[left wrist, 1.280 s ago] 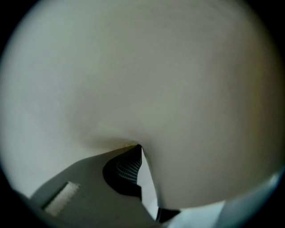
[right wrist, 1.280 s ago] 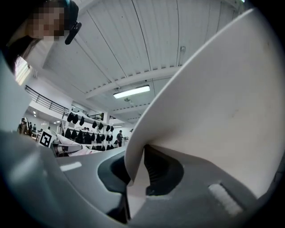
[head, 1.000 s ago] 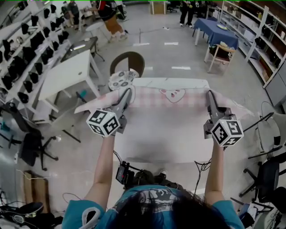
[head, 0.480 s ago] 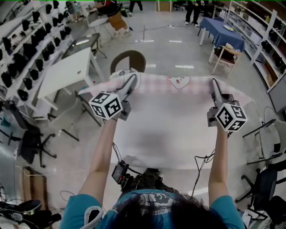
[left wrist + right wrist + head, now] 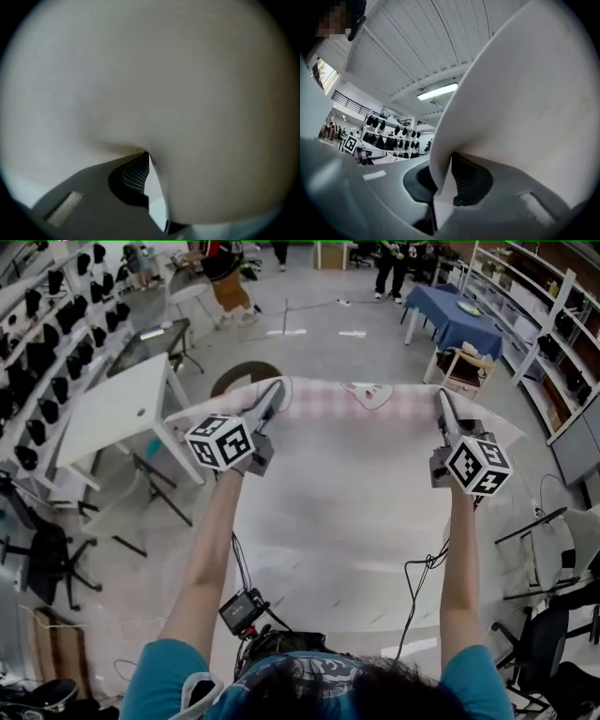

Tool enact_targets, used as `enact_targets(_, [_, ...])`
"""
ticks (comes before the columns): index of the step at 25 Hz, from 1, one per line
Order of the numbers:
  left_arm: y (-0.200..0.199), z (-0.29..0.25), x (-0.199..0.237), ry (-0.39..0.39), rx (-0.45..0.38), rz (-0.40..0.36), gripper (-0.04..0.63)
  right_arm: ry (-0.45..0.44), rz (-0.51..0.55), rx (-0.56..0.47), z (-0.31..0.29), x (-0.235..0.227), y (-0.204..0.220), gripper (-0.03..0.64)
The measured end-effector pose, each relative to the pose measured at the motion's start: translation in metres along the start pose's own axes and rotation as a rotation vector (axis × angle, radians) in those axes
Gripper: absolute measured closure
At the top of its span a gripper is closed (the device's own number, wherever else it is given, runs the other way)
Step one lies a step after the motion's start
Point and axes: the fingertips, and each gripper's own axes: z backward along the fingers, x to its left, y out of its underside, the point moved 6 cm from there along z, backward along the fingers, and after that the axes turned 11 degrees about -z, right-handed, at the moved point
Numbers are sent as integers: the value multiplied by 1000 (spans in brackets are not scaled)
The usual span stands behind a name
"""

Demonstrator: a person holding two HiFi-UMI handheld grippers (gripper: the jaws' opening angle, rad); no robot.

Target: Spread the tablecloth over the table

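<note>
Tablecloth goes out over the table: I hold the tablecloth stretched in the air between both tools. In the head view the left gripper sits at 11 o'clock and the right gripper at 1 o'clock. Each is nearly closed and nipping the far hem, with the pink-checked border at 12 o'clock and the pale sheet running back toward 6 o'clock. I judge this the carry-out step. Next I should lower both hands evenly, keeping the pinch until the far edge settles. Only the head view shows the full spread, yet the sheet hides the table there. The right gripper view alone shows fabric clamped between ribbed pads, under a ceiling light at 11 o'clock. The left gripper view is nearly all cloth.
</note>
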Motion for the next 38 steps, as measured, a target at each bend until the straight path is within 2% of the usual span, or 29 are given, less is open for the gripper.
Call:
enact_targets(4, [-4,-37,29,-7,-44,27,532,-5,28,-36,-46,-17,-17,588])
enact_targets(10, [-21,-82,53,7,-111,9,531,-36,94,-144,-88,-35,-48,592])
enact_targets(14, [-61,-122,69,17,-111,-83,531,-35,130,-188,-119,-45,-84,592])
enact_targets(17, [-87,-148,78,34,-144,-169,531,-25,162,-231,-138,-52,-105,592])
enact_targets(22, [-100,-181,102,43,-111,-216,531,-3,201,-224,-174,-62,-117,591])
enact_targets(26, [-119,-196,111,34,-129,-270,531,12,225,-207,-195,-69,-126,591])
enact_targets(31, [-122,-193,115,32,-188,-229,531,1,236,-211,-204,-67,-134,591])
enact_targets(38, [-57,-147,94,23,-174,-77,531,-66,207,-166,-166,-64,-84,590])
